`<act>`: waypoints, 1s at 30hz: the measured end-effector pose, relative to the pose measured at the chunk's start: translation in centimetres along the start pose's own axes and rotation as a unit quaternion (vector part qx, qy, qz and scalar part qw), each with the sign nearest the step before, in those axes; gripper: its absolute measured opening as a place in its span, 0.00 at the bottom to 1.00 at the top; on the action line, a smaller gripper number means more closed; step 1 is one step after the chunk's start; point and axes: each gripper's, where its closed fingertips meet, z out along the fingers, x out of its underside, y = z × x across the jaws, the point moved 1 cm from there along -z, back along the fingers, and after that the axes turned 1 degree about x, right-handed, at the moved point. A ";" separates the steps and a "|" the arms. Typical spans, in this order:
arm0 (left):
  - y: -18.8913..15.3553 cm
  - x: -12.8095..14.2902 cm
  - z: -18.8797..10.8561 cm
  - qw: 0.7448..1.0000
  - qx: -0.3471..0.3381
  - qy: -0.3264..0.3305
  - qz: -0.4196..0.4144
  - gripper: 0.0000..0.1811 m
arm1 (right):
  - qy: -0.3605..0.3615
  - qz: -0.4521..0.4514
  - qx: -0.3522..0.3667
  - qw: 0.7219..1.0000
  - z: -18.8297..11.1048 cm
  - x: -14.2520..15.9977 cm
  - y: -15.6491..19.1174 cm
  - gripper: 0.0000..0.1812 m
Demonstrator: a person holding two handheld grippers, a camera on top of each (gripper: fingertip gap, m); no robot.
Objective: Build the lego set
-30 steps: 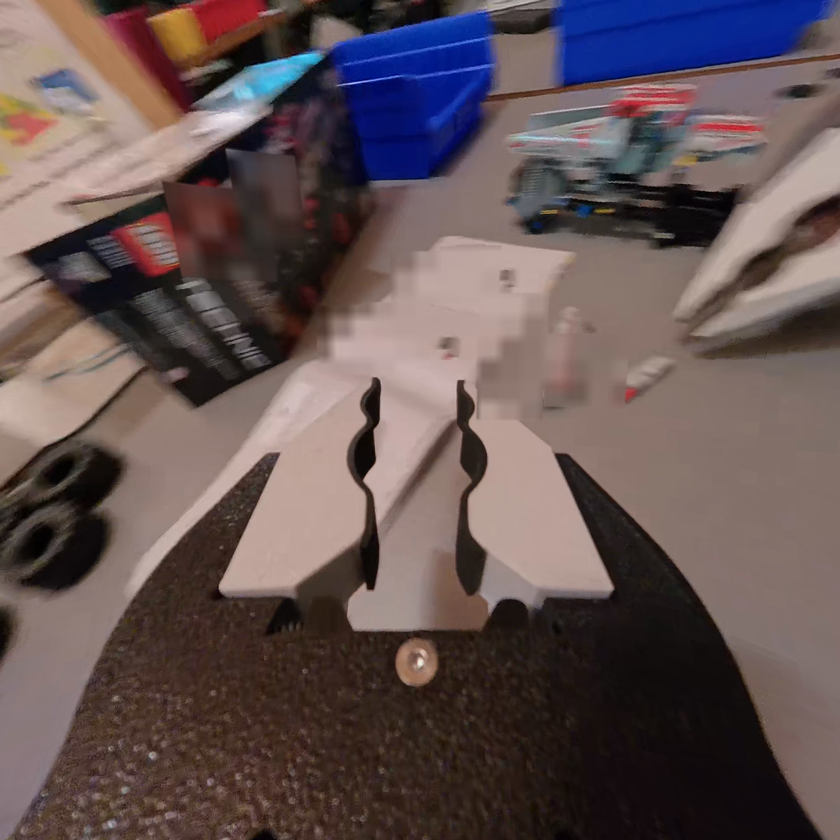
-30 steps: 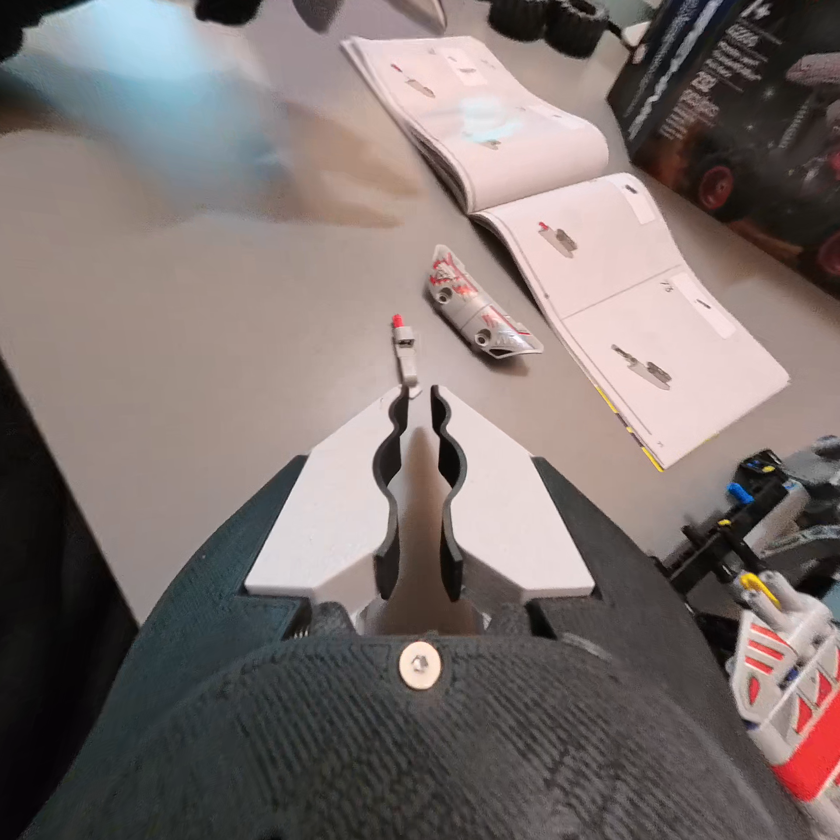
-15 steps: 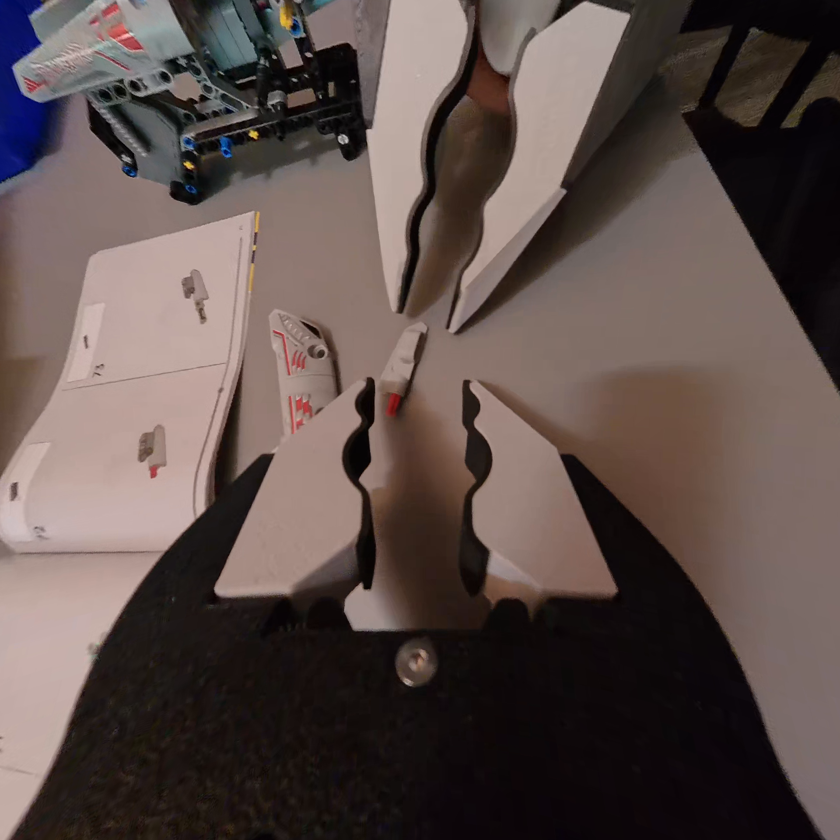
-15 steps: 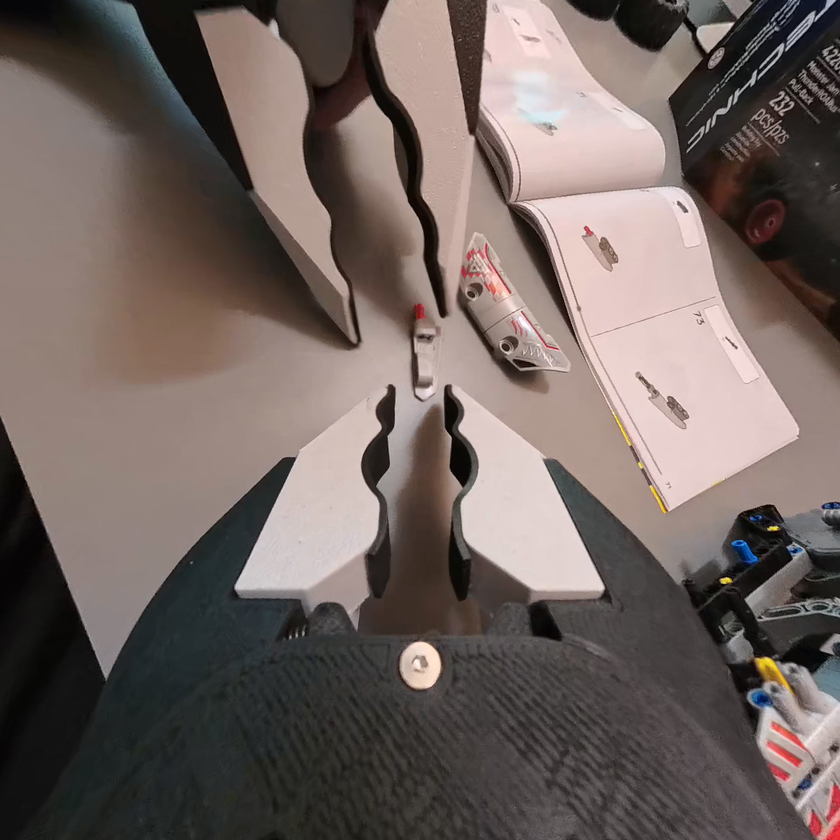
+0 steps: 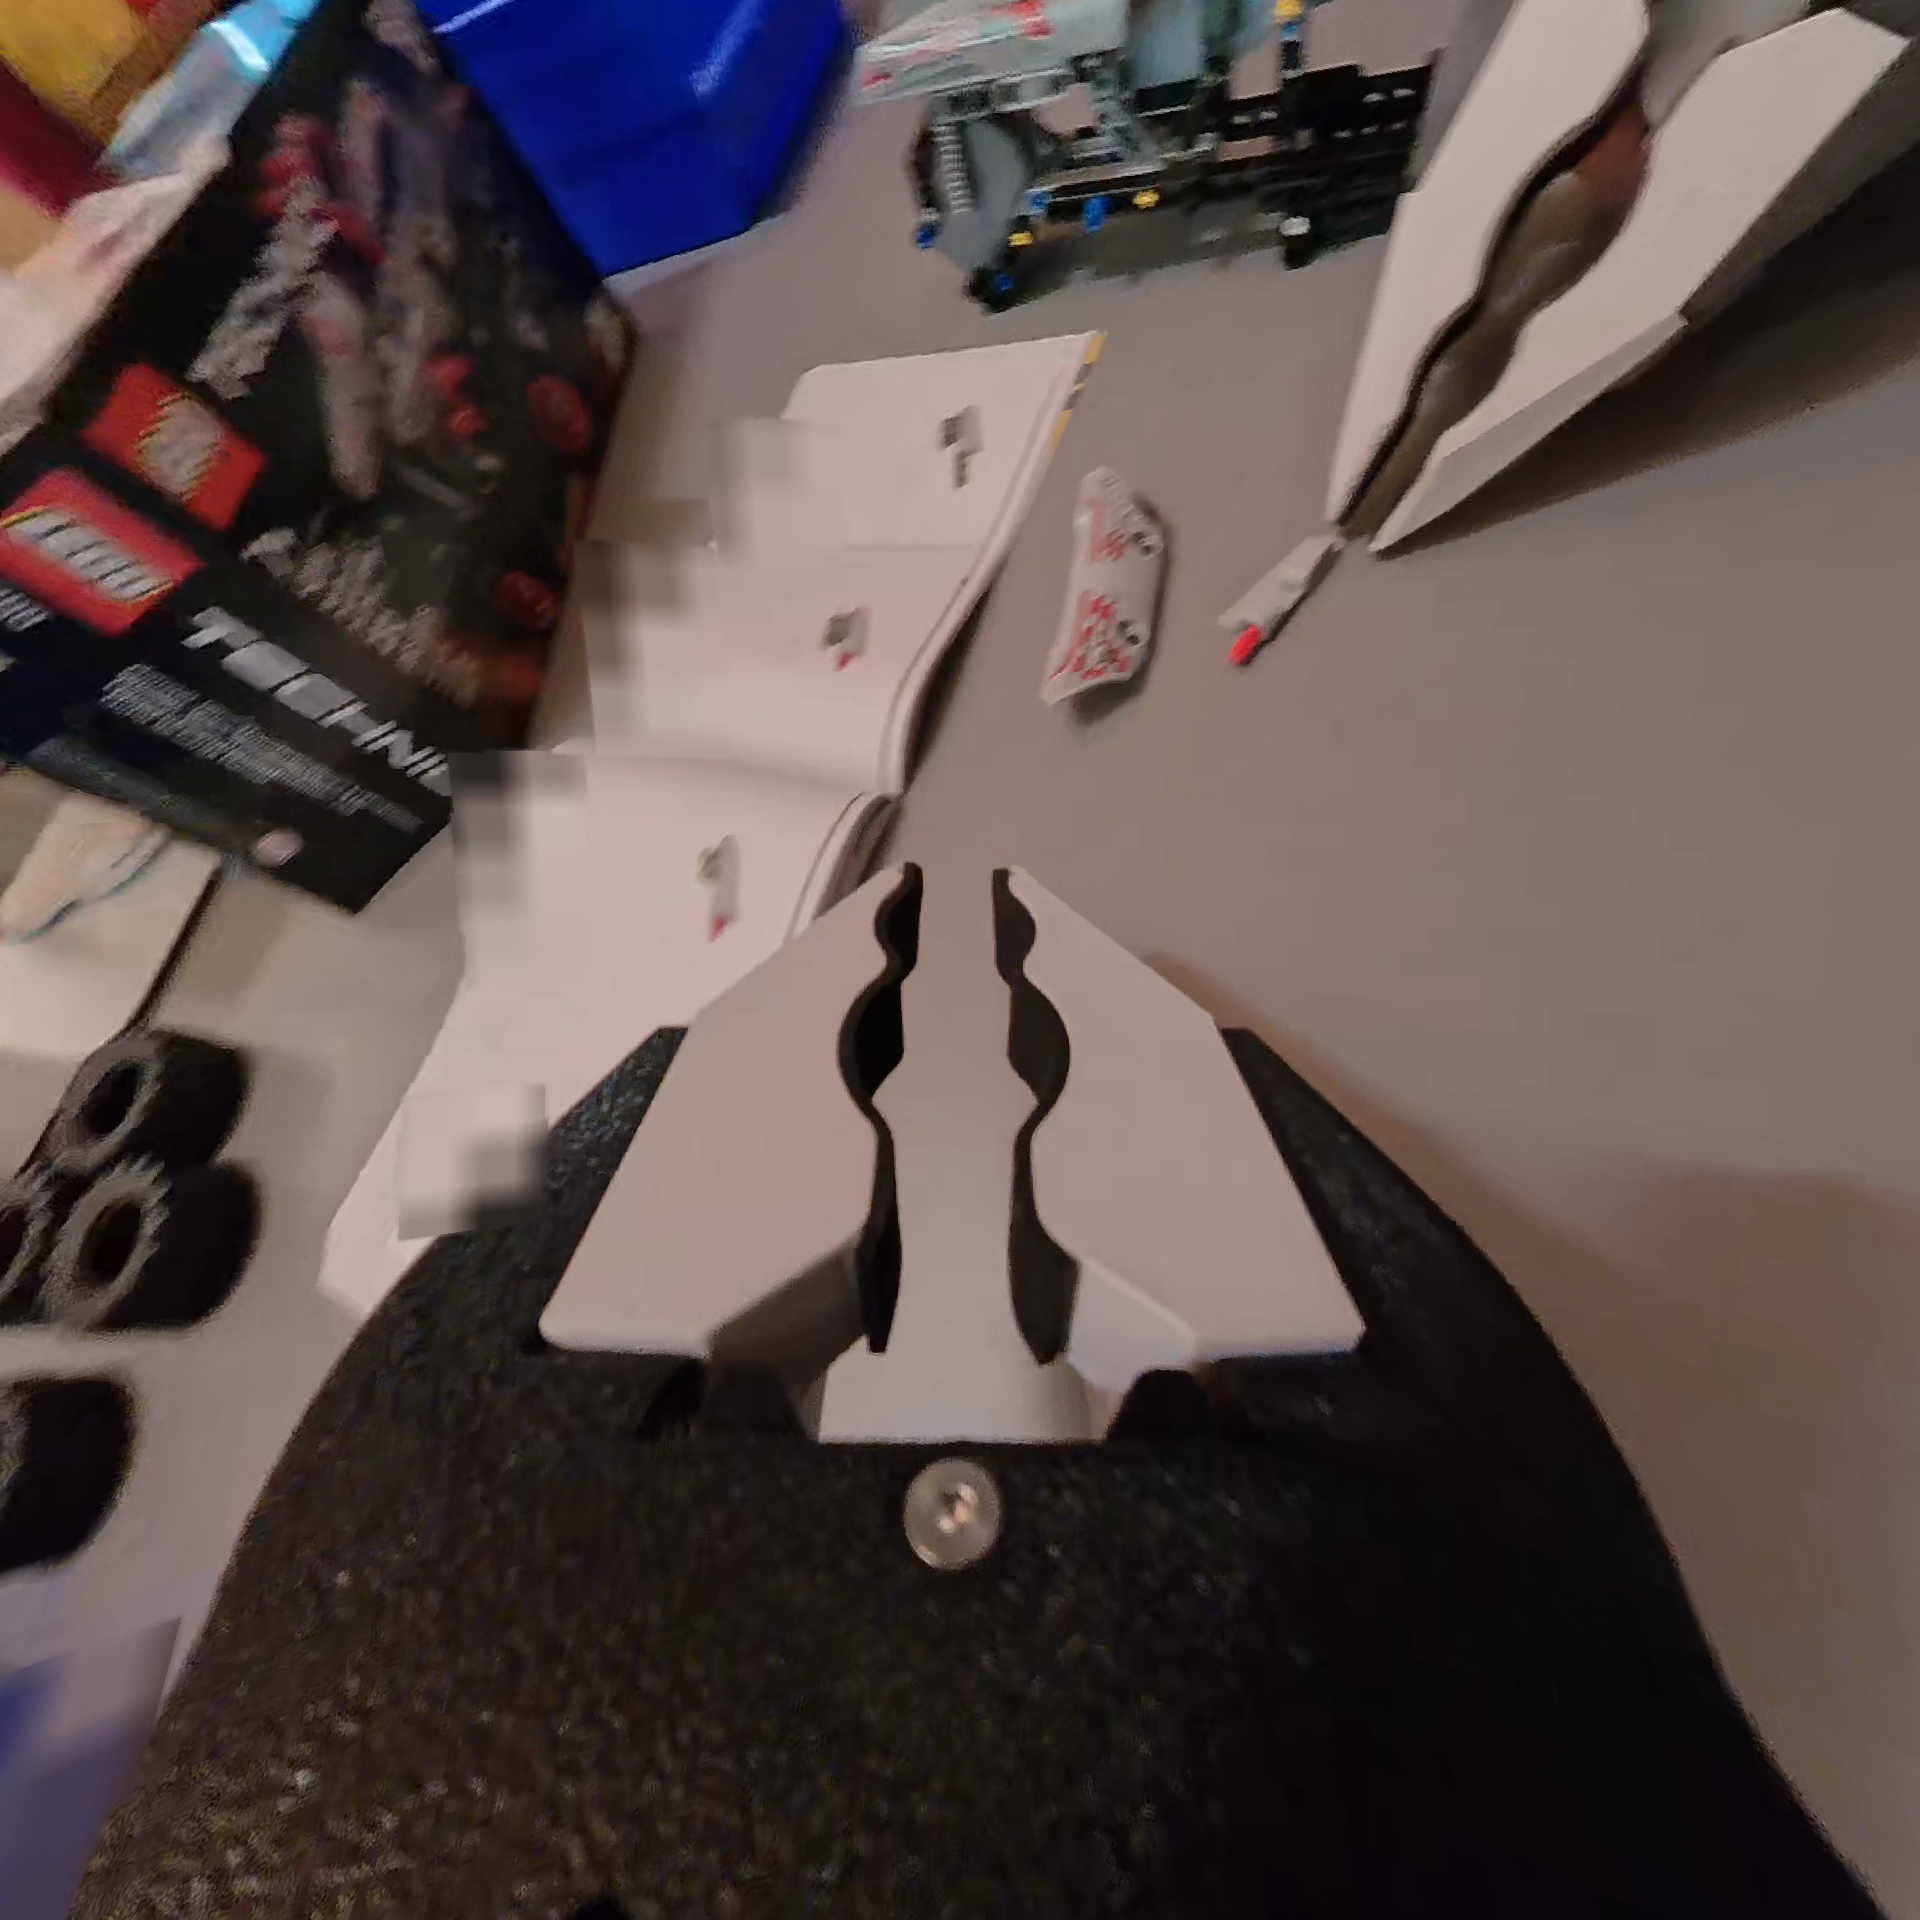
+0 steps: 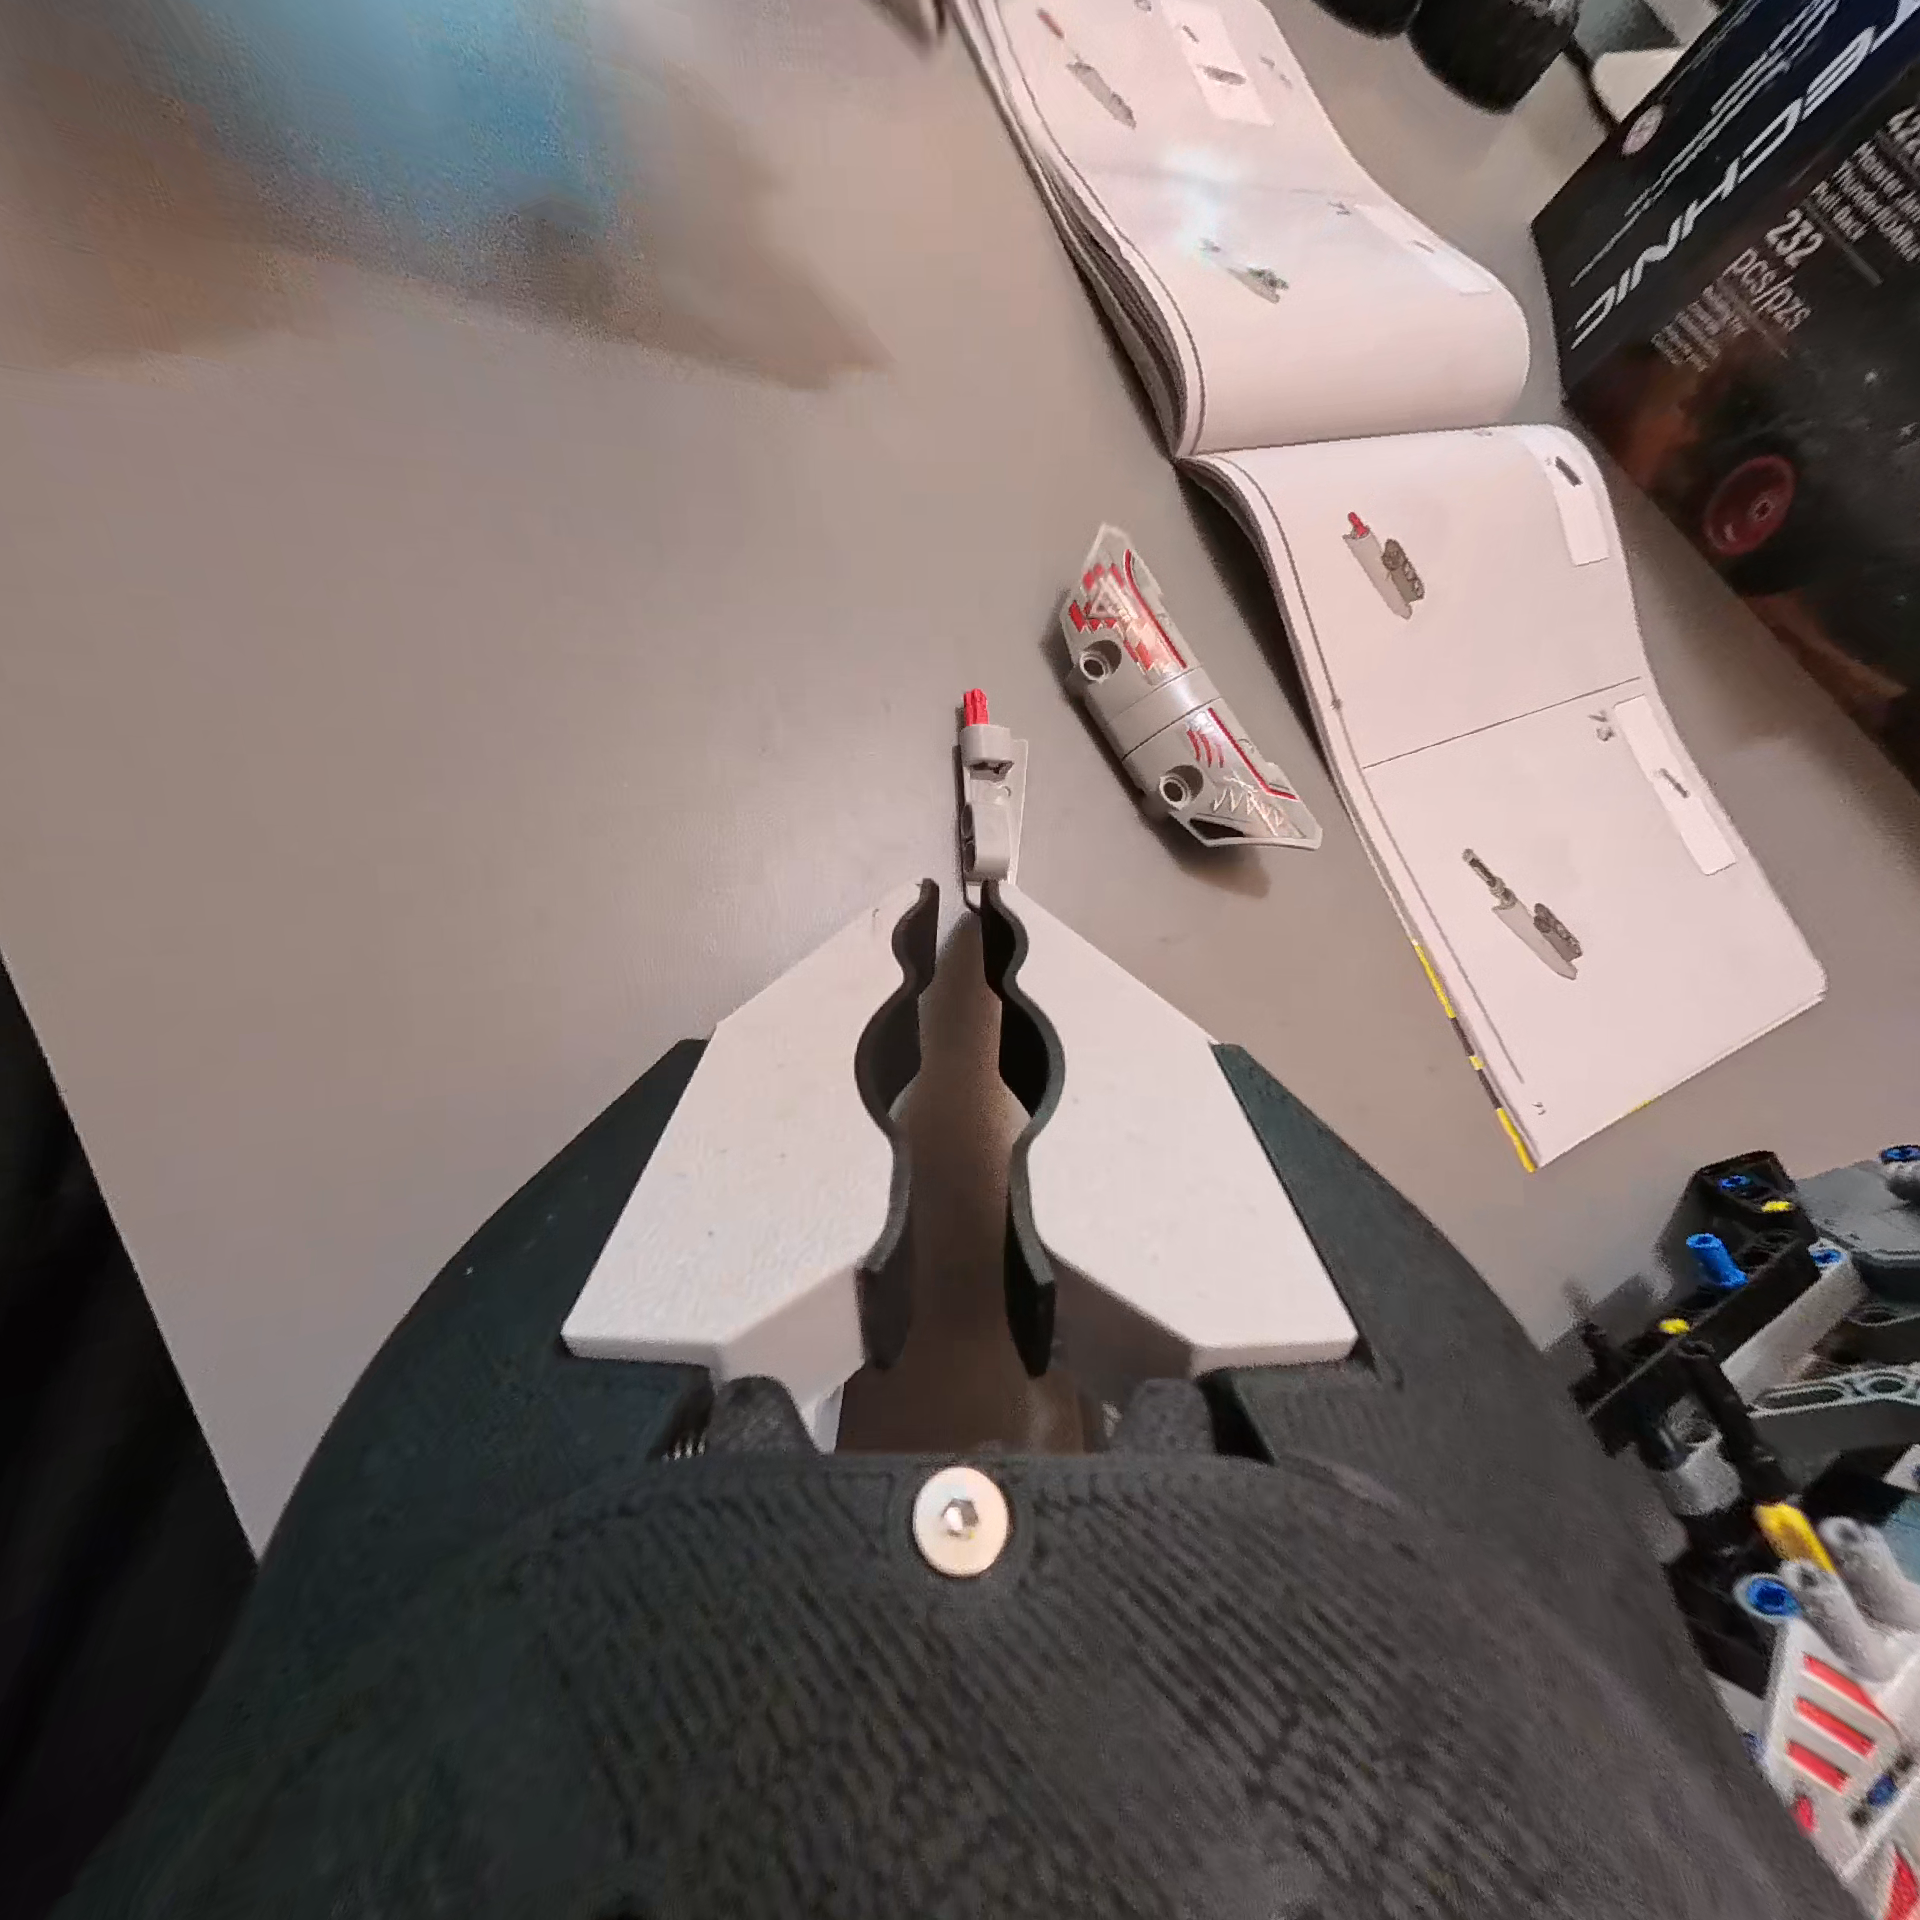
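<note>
A small grey lego piece with a red pin (image 6: 987, 790) lies on the grey table (image 6: 520, 675). My right gripper (image 6: 958, 891) has its jaws almost closed. Its tips pinch the near end of the piece, which still rests on the table. The left wrist view shows the same piece (image 5: 1283, 587) at the tips of the right gripper (image 5: 1359, 532). A grey curved panel with red markings (image 6: 1174, 717) lies just right of the piece. My left gripper (image 5: 958, 894) is empty with a narrow gap between its jaws. It hovers beside the open instruction booklet (image 5: 831, 623), well back from the piece.
The booklet (image 6: 1507, 727) lies open to the right of the panel. A dark set box (image 6: 1766, 312) stands behind it. The partly built model (image 6: 1787, 1403) is at the right, and a blue bin (image 5: 665, 114) stands at the back. Black tyres (image 5: 114, 1174) lie at the left. The table edge (image 6: 125, 1143) runs close on the left. Some 15 cm of space lies between my two pairs of fingers.
My left gripper has pulled back from the small piece, swung left, and narrowed its jaws. My right gripper's jaws have closed from wider open onto the piece's end.
</note>
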 end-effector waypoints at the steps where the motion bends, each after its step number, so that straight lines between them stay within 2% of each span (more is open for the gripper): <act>1: 0.9 0.4 -1.0 1.000 -0.016 0.000 -0.009 0.05 | 0.002 0.011 -0.008 1.000 0.1 0.1 0.0 0.04; 6: 5.6 2.2 -6.8 0.995 -0.087 0.003 -0.052 0.05 | 0.006 0.038 -0.020 0.999 0.2 0.2 -0.3 0.06; 13: 14.4 4.9 -15.7 0.973 -0.209 0.004 -0.094 0.04 | 0.007 0.036 -0.015 0.999 0.2 0.2 -0.4 0.06; 16: 19.1 7.0 -19.5 0.960 -0.249 0.024 -0.126 0.03 | 0.007 0.037 -0.008 0.999 0.2 0.2 -0.6 0.07; 19: 23.5 10.3 -22.4 0.946 -0.266 0.071 -0.168 0.03 | 0.008 0.036 -0.004 0.999 0.2 0.2 -0.6 0.07; 22: 25.4 13.8 -22.8 0.945 -0.212 0.127 -0.214 0.03 | 0.011 0.048 -0.005 0.999 0.3 0.3 -0.9 0.06; 25: 25.4 17.3 -21.7 0.942 -0.143 0.189 -0.238 0.04 | 0.011 0.061 -0.012 0.998 0.3 0.3 -1.0 0.07; 30: 24.9 22.5 -21.0 0.900 -0.111 0.298 -0.296 0.02 | 0.011 0.061 -0.012 0.998 0.3 0.3 -1.0 0.07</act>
